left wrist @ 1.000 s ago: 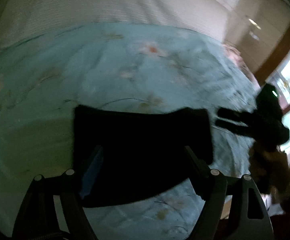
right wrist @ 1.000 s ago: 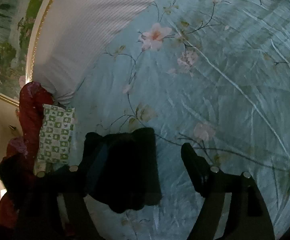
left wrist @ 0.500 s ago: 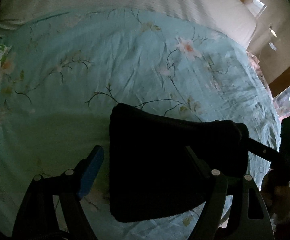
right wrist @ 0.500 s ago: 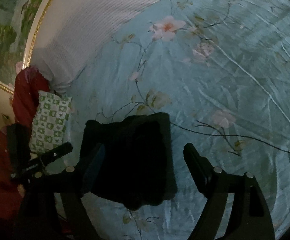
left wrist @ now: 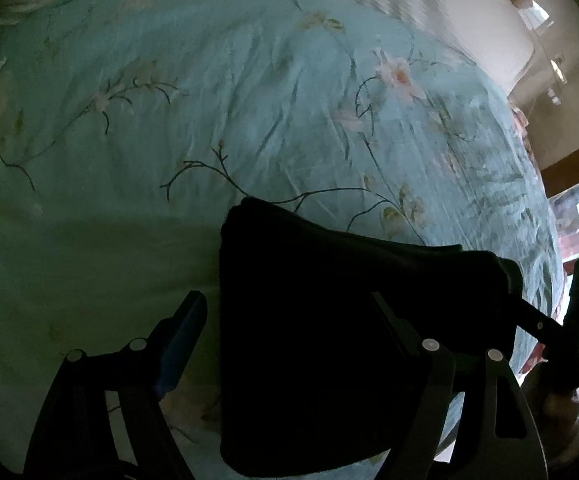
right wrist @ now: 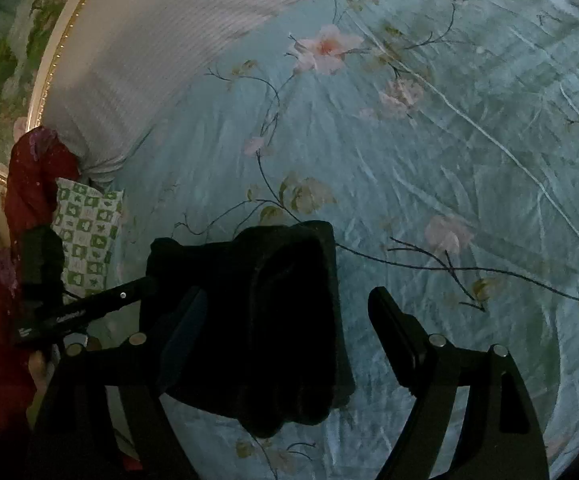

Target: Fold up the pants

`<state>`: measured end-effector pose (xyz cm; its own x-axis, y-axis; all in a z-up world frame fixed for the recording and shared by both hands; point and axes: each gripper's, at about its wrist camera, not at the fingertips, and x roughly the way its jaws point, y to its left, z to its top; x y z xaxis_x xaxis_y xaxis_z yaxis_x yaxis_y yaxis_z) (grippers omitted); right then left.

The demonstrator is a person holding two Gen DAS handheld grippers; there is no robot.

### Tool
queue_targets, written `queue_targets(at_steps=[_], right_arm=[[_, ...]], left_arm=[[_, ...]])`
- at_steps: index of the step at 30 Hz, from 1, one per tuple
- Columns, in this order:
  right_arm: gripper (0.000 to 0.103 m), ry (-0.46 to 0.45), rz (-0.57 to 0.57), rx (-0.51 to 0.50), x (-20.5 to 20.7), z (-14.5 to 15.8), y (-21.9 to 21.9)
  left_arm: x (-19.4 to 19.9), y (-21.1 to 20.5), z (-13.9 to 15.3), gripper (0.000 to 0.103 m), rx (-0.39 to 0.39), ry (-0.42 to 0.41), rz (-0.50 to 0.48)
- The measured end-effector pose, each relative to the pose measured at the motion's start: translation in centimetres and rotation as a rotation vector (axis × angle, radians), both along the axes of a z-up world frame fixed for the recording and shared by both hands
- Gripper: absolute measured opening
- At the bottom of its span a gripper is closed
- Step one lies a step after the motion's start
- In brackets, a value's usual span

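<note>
Both claws, left claw (left wrist: 285, 344) and right claw (right wrist: 289, 324), are spread wide, nothing gripped. Between their fingers the dark soft folded pants (right wrist: 265, 320) are laid in a compact stack on the pale blue floral bedsheet (right wrist: 429, 160). Folding looks basically done; maybe only tidying is left.

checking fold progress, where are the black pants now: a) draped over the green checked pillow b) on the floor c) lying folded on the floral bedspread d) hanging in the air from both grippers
c: the pants lie as a compact folded stack on the bedspread.
</note>
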<state>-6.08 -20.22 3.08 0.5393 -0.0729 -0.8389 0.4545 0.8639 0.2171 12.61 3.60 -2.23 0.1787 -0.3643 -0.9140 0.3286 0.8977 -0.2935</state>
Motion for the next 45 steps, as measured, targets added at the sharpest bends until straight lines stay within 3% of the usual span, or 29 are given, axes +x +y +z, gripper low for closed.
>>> queue_targets(at_steps=[2,9,13,15,17,21,24,27,29,33,35,38,39,41,43,45], right_arm=[[0.083,0.004,0.001,0.0,0.1,0.0,0.0],[0.082,0.003,0.042,-0.04,0.3,-0.2,0.4],[0.055,0.021,0.089,-0.031,0.7,-0.5,0.7],[0.045,0.036,0.119,-0.069,1.0,-0.2,1.3],[0.026,0.023,0.156,-0.064,1.4,0.3,1.8],[0.02,-0.071,0.214,-0.017,1.9,2.3,2.5],[0.019,-0.026,0.215,-0.045,2.4,1.8,2.2],[0.028,0.108,0.171,-0.136,2.3,-0.6,1.3],[0.052,0.111,0.148,-0.177,1.4,-1.1,1.0],[0.054,0.118,0.109,-0.119,-0.2,-2.7,-0.8],[0.054,0.089,0.07,-0.047,-0.8,-2.6,-1.5],[0.054,0.077,0.069,-0.02,-0.9,-2.0,-1.3],[0.054,0.068,0.068,0.004,-0.9,-1.8,-1.3],[0.054,0.045,0.065,0.04,-0.9,-1.6,-1.3],[0.055,0.031,0.065,0.063,-0.8,-1.6,-1.4],[0.055,0.043,0.063,0.077,-0.6,-2.2,-1.3]], left_arm=[[0.1,-0.1,-0.2,0.079,0.009,-0.003,0.006],[0.0,-0.6,-0.3,0.054,0.008,-0.026,-0.004],[0.1,-0.1,-0.4,0.034,0.002,-0.031,0.029],[0.1,0.6,-0.2,0.028,-0.027,-0.027,0.052],[0.1,1.1,0.0,0.024,-0.042,-0.031,0.066],[0.0,2.5,0.5,0.021,-0.071,-0.054,0.097],[0.3,3.3,-0.1,0.02,-0.109,-0.033,0.116],[0.4,2.7,-0.8,0.02,-0.083,-0.042,0.106],[0.3,2.3,-0.9,0.02,-0.065,-0.057,0.095],[0.4,2.2,-1.7,0.024,-0.063,-0.043,0.093],[0.4,2.4,-1.6,0.031,-0.063,-0.036,0.102],[0.1,2.8,-0.9,0.041,-0.048,-0.037,0.106],[-0.1,3.1,-0.6,0.049,-0.037,-0.036,0.106],[-0.6,3.6,-0.1,0.051,-0.057,-0.034,0.103],[-1.2,4.0,-0.1,0.07,-0.087,-0.008,0.096],[-1.7,4.1,-0.6,0.075,-0.091,0.013,0.082]])
